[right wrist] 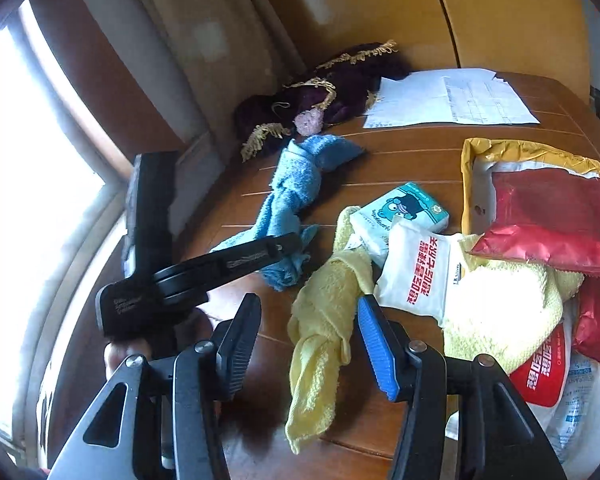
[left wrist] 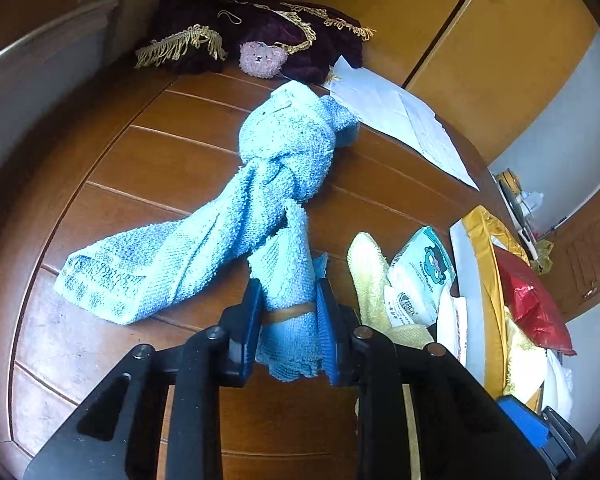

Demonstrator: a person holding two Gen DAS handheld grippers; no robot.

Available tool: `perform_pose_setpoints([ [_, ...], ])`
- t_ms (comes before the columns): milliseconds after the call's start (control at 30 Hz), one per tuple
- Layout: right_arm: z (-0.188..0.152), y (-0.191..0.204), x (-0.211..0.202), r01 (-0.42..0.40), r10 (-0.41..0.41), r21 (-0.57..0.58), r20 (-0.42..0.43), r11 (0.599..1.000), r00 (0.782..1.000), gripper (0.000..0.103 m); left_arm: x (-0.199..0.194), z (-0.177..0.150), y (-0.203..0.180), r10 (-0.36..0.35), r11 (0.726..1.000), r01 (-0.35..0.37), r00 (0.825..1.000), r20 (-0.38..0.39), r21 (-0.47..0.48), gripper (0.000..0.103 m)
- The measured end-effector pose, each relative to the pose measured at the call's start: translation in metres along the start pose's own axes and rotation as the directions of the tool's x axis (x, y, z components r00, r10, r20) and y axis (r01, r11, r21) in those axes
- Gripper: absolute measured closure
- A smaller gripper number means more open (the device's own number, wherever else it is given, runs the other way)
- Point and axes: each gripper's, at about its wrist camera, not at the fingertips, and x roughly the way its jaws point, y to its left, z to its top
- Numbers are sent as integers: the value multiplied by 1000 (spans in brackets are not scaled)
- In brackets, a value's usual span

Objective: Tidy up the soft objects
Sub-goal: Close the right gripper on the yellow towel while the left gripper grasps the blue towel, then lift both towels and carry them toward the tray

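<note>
A knotted blue towel (left wrist: 260,184) lies across the brown wooden table (left wrist: 120,160). My left gripper (left wrist: 288,300) is shut on one end of it, where a rubber band circles the cloth. In the right wrist view the same blue towel (right wrist: 292,192) runs from the table's back to the left gripper (right wrist: 288,246). A yellow towel (right wrist: 324,320) lies crumpled between the fingers of my right gripper (right wrist: 308,320), which stands open around it. A small pink knitted piece (left wrist: 262,59) rests against a dark purple fringed cloth (left wrist: 300,36) at the back.
Tissue packs (right wrist: 404,210), a white snack packet (right wrist: 416,272), a red bag (right wrist: 552,220) and a yellow envelope (right wrist: 520,148) crowd the right side. White papers (right wrist: 452,98) lie at the back. Wooden cupboards (left wrist: 480,40) stand behind; a window (right wrist: 20,160) is at left.
</note>
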Motion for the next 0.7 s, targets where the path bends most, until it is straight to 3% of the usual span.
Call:
perform_pose_setpoints([
  [233,8,5,33,94,-95,-9,-59,995,994,53,-20,2,23,-68,992,76,994,82,-101,80],
  [300,7,9,43,102,-104,-29,-77,994,992,60,-21,2,25,-85,989,95,993,84,-115,80],
  [467,-5,20,46,183,-188,-106,-37,977,981,67,-31,1,24,-144,982,157,982,121,-102,80],
  [533,-10,22,41,155,-160,-129,-29,979,987,70,-38,1,23,-168,979,183,974,151,-92,80],
  [600,-15,21,32,67,-71,-119,-35,991,997,71,-45,1,24,-195,972,214,964,183,-92,80],
  [700,-22,17,11,-12,15,-132,24,991,1000,71,-52,2,28,-232,961,258,948,217,-100,80],
])
